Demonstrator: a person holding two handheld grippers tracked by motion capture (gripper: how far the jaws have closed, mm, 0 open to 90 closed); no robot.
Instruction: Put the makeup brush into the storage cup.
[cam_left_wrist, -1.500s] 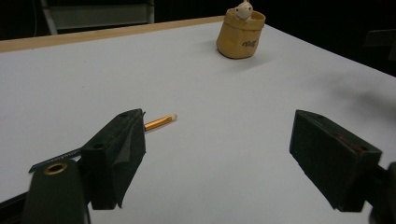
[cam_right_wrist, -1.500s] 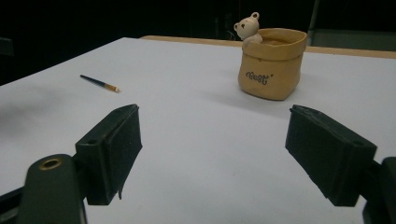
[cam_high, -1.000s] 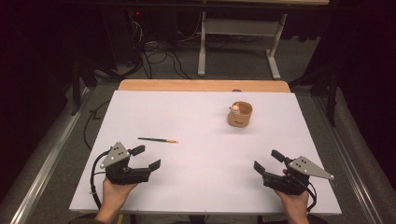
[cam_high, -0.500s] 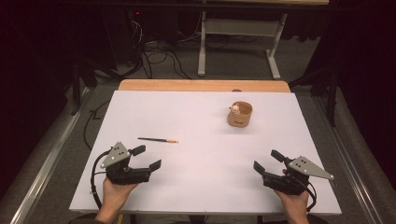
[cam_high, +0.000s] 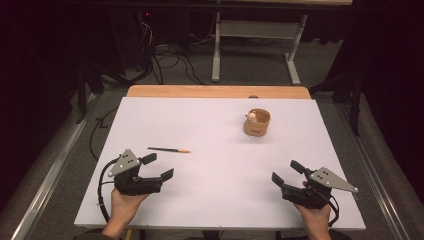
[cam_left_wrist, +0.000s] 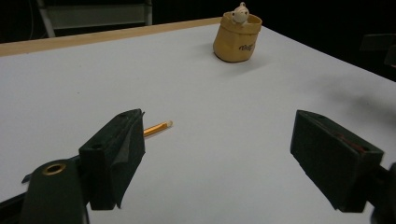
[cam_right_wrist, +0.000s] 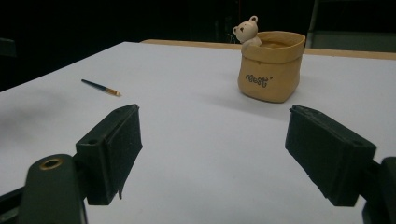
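A thin dark pencil (cam_high: 169, 149) with an orange tip lies on the white table (cam_high: 215, 150), left of centre. Just behind and to its left, my left gripper (cam_high: 159, 166) hovers open, nothing between its jaws. In the left gripper view (cam_left_wrist: 219, 140), the pencil's orange end (cam_left_wrist: 159, 127) pokes out past the left jaw. A tan pot (cam_high: 257, 122) with a small bear figure on its rim stands at the back right. My right gripper (cam_high: 286, 172) is held open near the front right edge. The right gripper view (cam_right_wrist: 212, 135) faces the pot (cam_right_wrist: 271, 70) and the far-off pencil (cam_right_wrist: 100, 87).
A wooden strip (cam_high: 215, 91) runs along the table's far edge. Beyond it the floor holds cables (cam_high: 170, 60) and a white desk frame (cam_high: 250, 50). Bare white table surface lies between the two grippers. The pot (cam_left_wrist: 236, 39) is far ahead of the left gripper.
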